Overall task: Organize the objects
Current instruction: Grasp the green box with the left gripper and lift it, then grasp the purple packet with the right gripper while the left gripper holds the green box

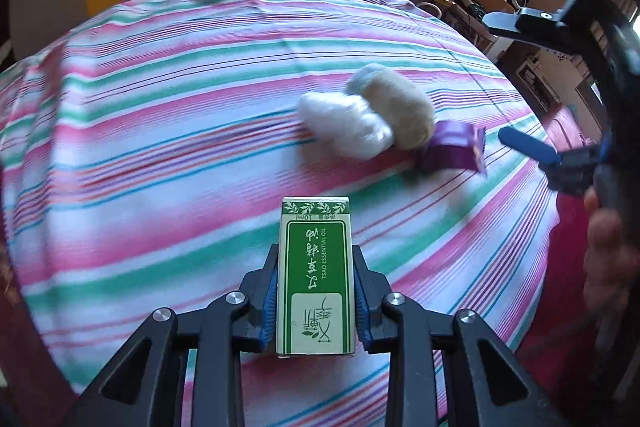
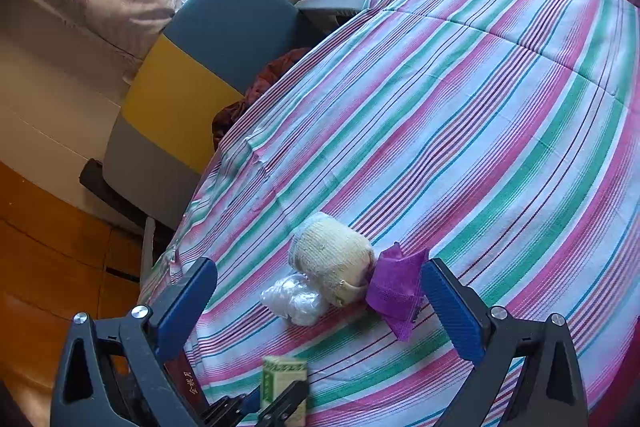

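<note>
— Nearby, what lies on the striped cloth (image 2: 480,115)?
— Beige bandage roll (image 2: 334,259), white bagged roll (image 2: 294,301), purple packet (image 2: 396,291), all touching.
— Grippers?
— Left gripper (image 1: 316,291) clamps the essential oil box (image 1: 316,279) above the cloth; right gripper (image 2: 320,303) gapes wide, holding nothing.

Cardboard, cloth and plastic, mostly matt

My left black plastic gripper (image 1: 316,291), blue ribbed pads and shiny metal bolts, clamps a smooth green-and-white printed cardboard box (image 1: 316,279); beyond, the woven striped cotton tablecloth (image 2: 500,147) is matt, the beige gauze roll (image 2: 332,259) rough, the clear-wrapped white bundle (image 2: 294,301) glossy.
</note>
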A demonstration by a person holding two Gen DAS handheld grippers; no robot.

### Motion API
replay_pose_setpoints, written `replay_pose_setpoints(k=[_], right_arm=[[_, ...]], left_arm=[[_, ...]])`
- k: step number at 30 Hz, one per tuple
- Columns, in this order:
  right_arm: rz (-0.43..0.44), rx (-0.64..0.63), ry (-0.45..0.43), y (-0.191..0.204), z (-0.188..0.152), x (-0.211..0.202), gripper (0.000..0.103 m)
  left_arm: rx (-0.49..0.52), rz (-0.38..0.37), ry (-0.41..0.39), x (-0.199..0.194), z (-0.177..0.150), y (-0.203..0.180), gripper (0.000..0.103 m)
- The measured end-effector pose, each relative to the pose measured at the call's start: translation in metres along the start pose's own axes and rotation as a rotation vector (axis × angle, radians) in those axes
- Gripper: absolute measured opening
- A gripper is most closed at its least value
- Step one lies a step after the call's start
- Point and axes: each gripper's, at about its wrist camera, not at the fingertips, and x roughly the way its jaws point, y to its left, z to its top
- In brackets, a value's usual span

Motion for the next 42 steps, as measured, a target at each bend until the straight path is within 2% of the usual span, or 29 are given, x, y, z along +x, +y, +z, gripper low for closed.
replay_pose_setpoints(k=[6,14,23,30,33,35,38,42], right_arm=[[-0.042,-0.015,0.021,0.001,-0.001,0.006,0.103],[-0.091,-0.018,0.031,-0.002,-0.001,0.008,0.103],[-0.151,-0.012,0.036,-0.006,-0.001,0.009,0.103],[-0.200,-0.017,0.053,-0.008,-0.001,0.015,0.102],[-0.204,-0.018,0.052,-0.008,-0.001,0.015,0.096],[-0.205,-0.014,0.052,-0.009,-0.001,0.014,0.083],[-0.228,-0.023,0.055,-0.010,-0.001,0.015,0.069],[-0.223,-0.016,0.073,-0.012,-0.002,0.017,0.069]], left_arm=[[0.077,0.037,-0.041,-0.006,-0.019,0.000,0.030],[0.113,0.047,-0.114,-0.003,-0.026,-0.004,0.031],[0.153,0.076,-0.161,-0.005,-0.035,-0.006,0.031],[0.161,0.087,-0.169,-0.005,-0.037,-0.008,0.031],[0.159,0.086,-0.169,-0.005,-0.037,-0.008,0.031],[0.153,0.082,-0.169,-0.005,-0.037,-0.007,0.031],[0.144,0.075,-0.168,-0.005,-0.036,-0.005,0.031],[0.140,0.072,-0.167,-0.005,-0.036,-0.005,0.031]])
